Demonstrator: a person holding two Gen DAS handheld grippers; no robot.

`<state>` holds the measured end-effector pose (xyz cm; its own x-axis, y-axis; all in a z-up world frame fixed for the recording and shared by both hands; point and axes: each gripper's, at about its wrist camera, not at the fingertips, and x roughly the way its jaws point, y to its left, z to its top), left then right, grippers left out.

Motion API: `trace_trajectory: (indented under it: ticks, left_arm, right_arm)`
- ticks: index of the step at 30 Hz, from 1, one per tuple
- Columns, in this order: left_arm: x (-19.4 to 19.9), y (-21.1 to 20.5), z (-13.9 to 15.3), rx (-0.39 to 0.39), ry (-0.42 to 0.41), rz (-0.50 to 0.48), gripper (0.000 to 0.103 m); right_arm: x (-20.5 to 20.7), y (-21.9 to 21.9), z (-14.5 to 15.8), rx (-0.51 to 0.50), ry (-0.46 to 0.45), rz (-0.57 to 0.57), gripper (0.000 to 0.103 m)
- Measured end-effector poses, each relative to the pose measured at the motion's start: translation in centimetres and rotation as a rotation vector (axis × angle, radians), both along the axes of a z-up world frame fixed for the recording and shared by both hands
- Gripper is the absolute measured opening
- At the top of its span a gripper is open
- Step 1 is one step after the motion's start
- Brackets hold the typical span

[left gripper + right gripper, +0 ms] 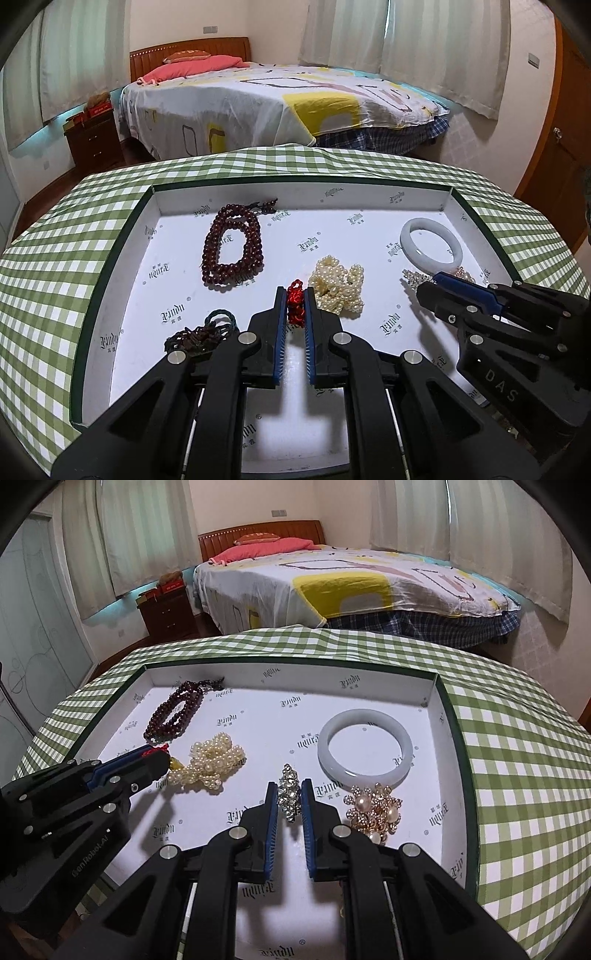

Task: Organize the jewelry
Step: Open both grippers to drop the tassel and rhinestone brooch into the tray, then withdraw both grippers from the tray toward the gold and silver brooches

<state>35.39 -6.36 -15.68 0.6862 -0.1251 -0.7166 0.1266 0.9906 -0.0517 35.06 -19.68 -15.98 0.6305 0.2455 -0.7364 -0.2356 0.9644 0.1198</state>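
A shallow white box tray (122, 280) (439, 716) with dark green rim holds jewelry. My left gripper (295, 295) is shut on a red knotted cord ornament (295, 302); it also shows in the right wrist view (147, 757). My right gripper (290, 788) is shut on a rhinestone brooch (289, 794); it also shows in the left wrist view (436, 282). A pearl strand pile (338, 286) (214, 760) lies between them. A white jade bangle (430, 245) (365, 747) and a gold pearl brooch (375, 812) lie right.
A dark red bead necklace (232, 251) (173, 710) lies at the tray's back left. A dark green braided cord bundle (201, 332) lies at front left. The tray sits on a green checked tablecloth (48, 295). A bed (277, 99) stands behind.
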Motion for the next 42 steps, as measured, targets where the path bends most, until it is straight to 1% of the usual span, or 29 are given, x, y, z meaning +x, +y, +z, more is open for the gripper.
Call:
trace_trajectory:
  ticks: [2,3,4,5,6,7,8,9,10,11,14,16,20,21,24,28,31,42]
  left_arm:
    - [-0.1,0.1,0.0,-0.001,0.0,0.006,0.01]
    - [-0.1,0.2,0.0,-0.004,0.0,0.007,0.013]
    - [-0.2,0.2,0.0,-0.006,0.002,0.008,0.018]
    - [-0.2,0.2,0.0,-0.006,0.003,0.01,0.021]
    - [-0.3,0.3,0.0,-0.008,0.002,0.011,0.029]
    - [-0.4,0.4,0.1,-0.014,0.0,0.013,0.034]
    - [-0.5,0.5,0.3,-0.019,-0.004,0.014,0.037]
    - [-0.6,0.6,0.5,-0.022,-0.01,0.016,0.042]
    - [-0.7,0.6,0.6,-0.022,-0.015,0.017,0.048]
    - [-0.9,0.7,0.8,-0.021,-0.022,0.017,0.052]
    - [-1.3,0.5,1.3,-0.009,-0.04,0.011,0.055]
    - [-1.4,0.6,1.5,-0.002,-0.043,0.008,0.057]
    - [-1.7,0.9,1.8,-0.015,-0.042,0.016,0.061]
    - [-1.7,0.9,1.9,-0.015,-0.044,0.017,0.062]
    - [-2.0,1.1,2.3,-0.014,-0.05,0.022,0.063]
    - [-2.8,1.5,3.3,-0.012,-0.07,0.033,0.065]
    - [-3.7,1.9,4.1,-0.025,-0.092,0.048,0.068]
    - [-8.0,3.1,6.4,-0.035,-0.16,0.09,0.068]
  right_arm:
    - [-0.1,0.0,0.0,0.001,-0.003,-0.003,0.014]
    - [-0.1,0.0,0.0,0.003,-0.003,-0.003,0.014]
    - [-0.1,0.0,0.1,0.003,-0.004,-0.004,0.016]
    - [-0.1,0.0,0.1,0.001,-0.006,-0.004,0.02]
    - [-0.2,-0.1,0.1,0.0,-0.008,-0.005,0.022]
    - [-0.2,-0.1,0.2,0.0,-0.011,-0.007,0.026]
    - [-0.3,-0.1,0.3,-0.001,-0.014,-0.008,0.03]
    - [-0.4,-0.2,0.3,-0.001,-0.017,-0.01,0.032]
    - [-0.5,-0.3,0.4,-0.001,-0.02,-0.013,0.036]
    - [-0.6,-0.3,0.6,-0.002,-0.026,-0.016,0.039]
    - [-0.9,-0.5,1.0,0.0,-0.039,-0.02,0.045]
    - [-1.1,-0.4,1.2,-0.005,-0.048,-0.02,0.046]
    - [-1.4,-0.6,1.7,-0.009,-0.062,-0.03,0.054]
    - [-1.5,-0.7,1.8,-0.009,-0.065,-0.033,0.055]
    - [-1.8,-0.8,2.2,-0.012,-0.075,-0.038,0.057]
    - [-2.3,-1.1,2.8,-0.016,-0.092,-0.052,0.063]
    - [-2.9,-1.5,3.3,-0.01,-0.102,-0.065,0.063]
    - [-6.4,-2.5,4.7,0.001,-0.126,-0.086,0.064]
